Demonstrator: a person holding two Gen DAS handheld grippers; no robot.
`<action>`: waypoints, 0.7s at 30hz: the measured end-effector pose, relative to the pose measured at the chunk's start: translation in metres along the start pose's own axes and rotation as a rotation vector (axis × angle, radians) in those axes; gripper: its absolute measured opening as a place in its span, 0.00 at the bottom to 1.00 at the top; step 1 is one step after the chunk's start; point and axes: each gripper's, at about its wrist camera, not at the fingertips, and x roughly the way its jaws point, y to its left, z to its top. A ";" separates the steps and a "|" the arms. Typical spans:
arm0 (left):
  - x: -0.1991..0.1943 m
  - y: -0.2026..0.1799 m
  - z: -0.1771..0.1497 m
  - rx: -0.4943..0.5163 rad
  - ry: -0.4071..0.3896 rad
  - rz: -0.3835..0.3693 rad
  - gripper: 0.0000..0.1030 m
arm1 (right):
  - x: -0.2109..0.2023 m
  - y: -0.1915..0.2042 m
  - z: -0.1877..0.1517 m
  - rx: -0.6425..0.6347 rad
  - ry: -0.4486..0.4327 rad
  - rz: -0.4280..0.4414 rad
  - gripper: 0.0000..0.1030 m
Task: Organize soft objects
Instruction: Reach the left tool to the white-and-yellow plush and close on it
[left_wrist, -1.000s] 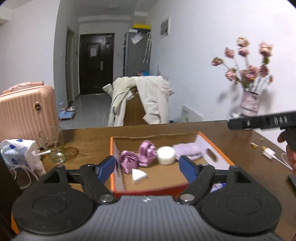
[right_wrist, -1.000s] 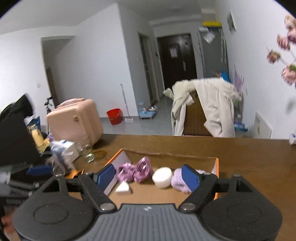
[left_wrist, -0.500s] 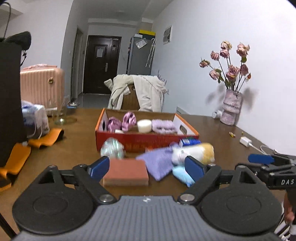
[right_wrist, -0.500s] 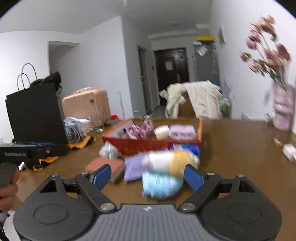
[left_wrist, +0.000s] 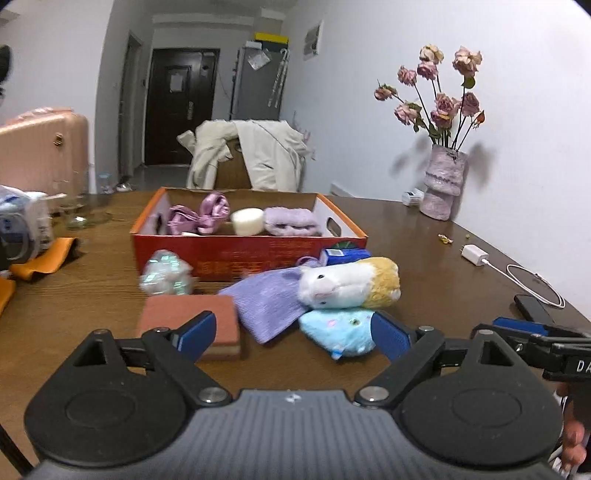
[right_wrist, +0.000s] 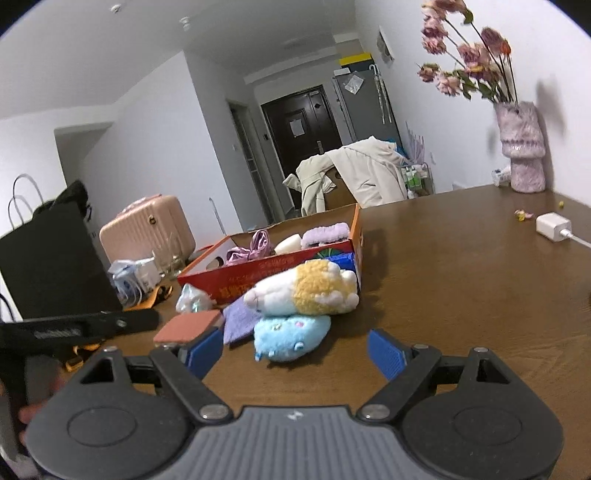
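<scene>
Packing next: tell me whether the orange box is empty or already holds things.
Partly filled. The orange box holds a purple satin piece, a white round sponge and a lilac fuzzy item.

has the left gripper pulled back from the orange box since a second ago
Yes. The left gripper has backed away from the orange box: earlier its fingers framed the box's inside, now the box sits beyond them, with loose toys between.

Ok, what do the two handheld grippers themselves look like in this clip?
Both match: the left gripper and right gripper have black linkage arms with silver pivot bolts, blue ribbed finger pads, round black housings and a ridged grey body. In the left view, the right one's black bar carries white lettering.
</scene>
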 end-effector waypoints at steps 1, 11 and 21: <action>0.010 -0.001 0.003 -0.008 0.003 -0.015 0.90 | 0.006 -0.002 0.003 0.004 0.002 0.003 0.82; 0.116 0.022 0.026 -0.204 0.118 -0.148 0.74 | 0.093 -0.019 0.037 0.072 0.021 0.034 0.73; 0.142 0.040 0.024 -0.299 0.160 -0.293 0.42 | 0.142 -0.034 0.041 0.150 0.073 0.043 0.47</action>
